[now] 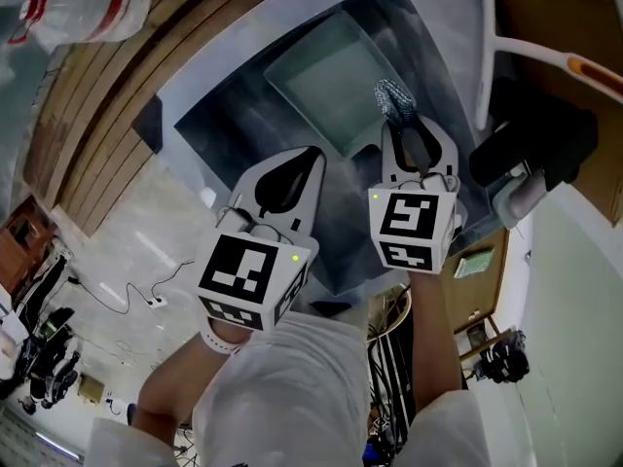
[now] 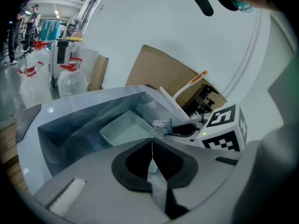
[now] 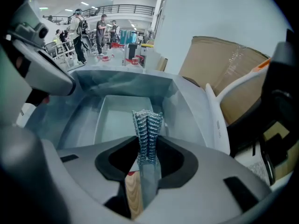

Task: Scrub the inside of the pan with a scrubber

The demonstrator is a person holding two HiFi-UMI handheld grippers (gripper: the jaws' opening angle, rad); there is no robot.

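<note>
A pale rectangular pan [image 1: 329,81] lies in the bottom of a deep metal basin [image 1: 238,125]. My right gripper [image 1: 399,120] is shut on a silvery steel-wool scrubber [image 1: 394,95], which sticks up out of the jaws above the pan's near right corner. In the right gripper view the scrubber [image 3: 147,127] stands pinched between the jaws, with the pan [image 3: 122,118] beyond it. My left gripper [image 1: 311,159] hovers over the basin's near edge, jaws pressed together with nothing between them. The left gripper view shows the scrubber [image 2: 162,127] just past its tips [image 2: 152,141] and over the pan [image 2: 122,129].
A white plastic frame with an orange tip [image 1: 550,56] stands right of the basin, next to a cardboard box [image 2: 161,76]. Clear plastic bags [image 1: 83,8] lie at the far left. People stand in the hall far behind [image 3: 100,29].
</note>
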